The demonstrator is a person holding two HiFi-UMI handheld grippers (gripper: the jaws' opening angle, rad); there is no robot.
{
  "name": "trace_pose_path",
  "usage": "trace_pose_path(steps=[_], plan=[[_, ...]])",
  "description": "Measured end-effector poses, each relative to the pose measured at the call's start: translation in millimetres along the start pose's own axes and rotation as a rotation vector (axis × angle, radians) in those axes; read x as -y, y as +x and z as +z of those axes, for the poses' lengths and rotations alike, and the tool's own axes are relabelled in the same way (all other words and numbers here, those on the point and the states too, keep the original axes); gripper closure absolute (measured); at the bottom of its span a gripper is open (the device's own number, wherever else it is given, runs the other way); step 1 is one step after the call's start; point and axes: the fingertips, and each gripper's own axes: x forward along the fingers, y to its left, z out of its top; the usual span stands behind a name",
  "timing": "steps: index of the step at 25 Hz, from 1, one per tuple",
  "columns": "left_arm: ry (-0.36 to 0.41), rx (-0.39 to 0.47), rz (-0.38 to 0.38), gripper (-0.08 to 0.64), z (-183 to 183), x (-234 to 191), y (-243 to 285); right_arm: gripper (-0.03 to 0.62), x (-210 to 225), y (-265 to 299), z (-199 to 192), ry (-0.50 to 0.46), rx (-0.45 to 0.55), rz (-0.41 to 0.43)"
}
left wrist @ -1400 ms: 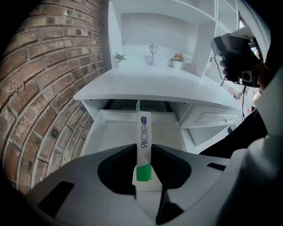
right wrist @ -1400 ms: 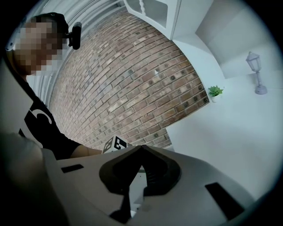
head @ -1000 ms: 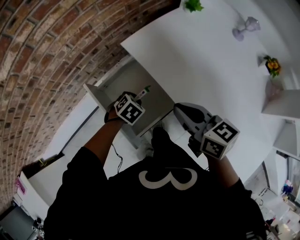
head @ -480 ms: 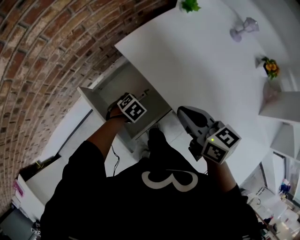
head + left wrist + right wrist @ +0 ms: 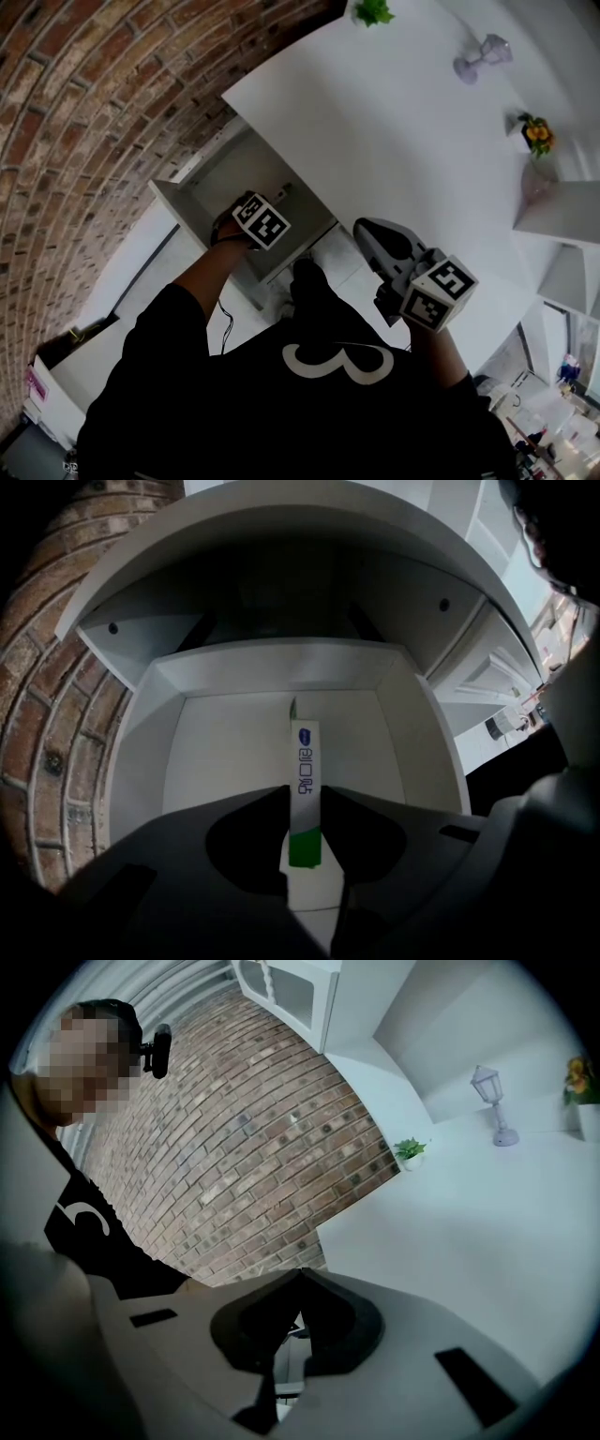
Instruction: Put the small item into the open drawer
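Observation:
My left gripper (image 5: 305,797) is shut on a slim white box (image 5: 304,780) with a green end and a blue logo. It holds the box upright, pointing steeply down into the open white drawer (image 5: 225,747), with the box's far end close above the drawer floor. In the head view the left gripper's marker cube (image 5: 261,220) sits over the drawer (image 5: 192,202), under the desk's edge. My right gripper (image 5: 367,232) hangs to the right, by the desk's front. Its jaws (image 5: 299,1277) are shut with nothing between them.
The white desktop (image 5: 394,122) above the drawer carries a small plant (image 5: 373,11), a little lamp (image 5: 478,58) and a flower pot (image 5: 537,134) near its far side. A brick wall (image 5: 84,112) runs along the left. The drawer's side walls stand close on both sides of the box.
My left gripper has sunk with the box from above the drawer's rim down into the drawer. The right gripper has stayed at about the same place.

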Motion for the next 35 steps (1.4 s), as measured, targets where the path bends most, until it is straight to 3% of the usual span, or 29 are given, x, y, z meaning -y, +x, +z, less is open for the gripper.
trace_pose_path(steps=[4,6,11,13,19,22,27,32,35], plan=[[-0.033,0.031,-0.014,0.444,5,2,1,0.583,4,1,-3,0.013,-0.009,-0.002],[-0.057,0.05,-0.023,0.384,6,2,0,0.583,4,3,-3,0.016,-0.014,-0.001],[-0.102,0.084,-0.05,0.316,8,3,-4,0.583,-3,10,0,0.002,-0.018,0.02],[-0.121,0.104,-0.052,0.25,11,2,-9,0.583,-7,12,1,-0.007,-0.025,0.033],[-0.142,0.229,0.019,0.207,26,-14,-51,0.583,-24,16,5,-0.022,-0.016,0.068],[-0.183,0.307,0.059,0.207,31,-26,-79,0.583,-34,19,6,-0.026,-0.018,0.085],[-0.317,0.478,0.075,0.215,45,-34,-148,0.583,-53,21,6,-0.03,-0.02,0.104],[-0.426,0.684,-0.011,0.35,57,-21,-228,0.583,-83,20,13,-0.069,0.007,0.131],[-0.473,0.808,-0.09,0.392,57,-5,-276,0.583,-102,16,16,-0.096,0.025,0.147]])
